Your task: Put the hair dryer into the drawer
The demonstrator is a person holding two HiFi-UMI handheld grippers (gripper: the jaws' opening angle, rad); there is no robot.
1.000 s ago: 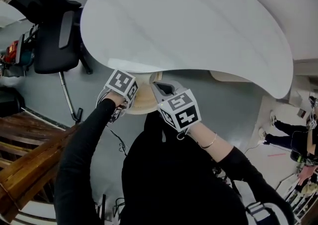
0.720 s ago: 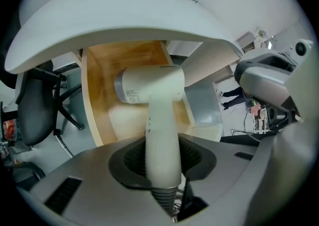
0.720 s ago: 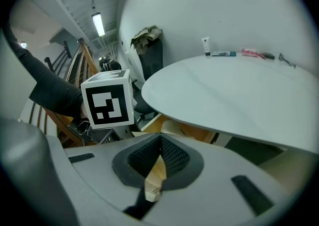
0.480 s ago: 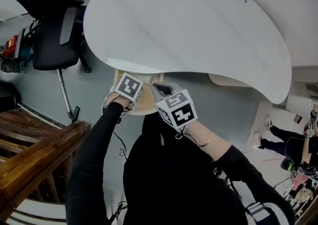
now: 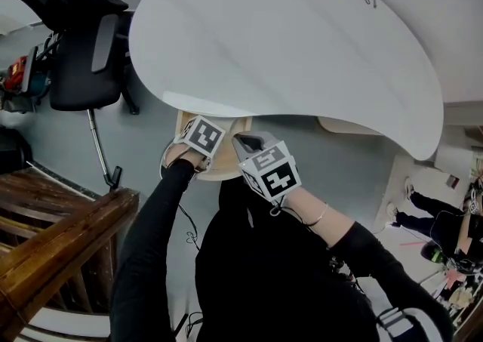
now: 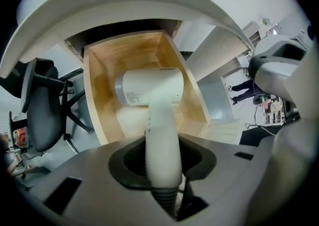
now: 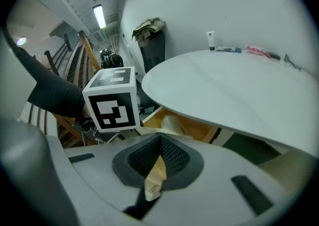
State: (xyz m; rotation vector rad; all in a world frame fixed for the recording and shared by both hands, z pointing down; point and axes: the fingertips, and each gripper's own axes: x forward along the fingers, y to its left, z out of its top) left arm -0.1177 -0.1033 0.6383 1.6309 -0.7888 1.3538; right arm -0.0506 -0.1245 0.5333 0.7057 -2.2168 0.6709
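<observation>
Hair-dryer placement, late stage. Head view: the drawer (image 5: 223, 161) stands pulled out from under the white table (image 5: 287, 38). The left hand-held gripper (image 5: 200, 142) is above its opening and the right hand-held gripper (image 5: 253, 144) is at its front right. The dryer itself is hidden beneath the left marker cube. Left gripper view: the left hand-held gripper (image 6: 162, 162) has its jaws closed on the handle of the hair dryer (image 6: 152, 90). The barrel hangs crosswise over the bare wooden floor of the drawer (image 6: 94, 95); whether it touches the floor cannot be told. The dryer is cream-white, with a short cylindrical barrel bearing a round printed label. Its smooth handle ends in a grey ribbed cord sleeve. Right gripper view: the right hand-held gripper (image 7: 158, 162) has its jaws drawn narrow on a pale wooden edge, judged to be the drawer front. Beyond lie the open drawer (image 7: 197, 130) and a pale rounded body (image 7: 172, 122), probably the dryer, below the table (image 7: 234, 90). Opening is judged done; lowering and release remain.
</observation>
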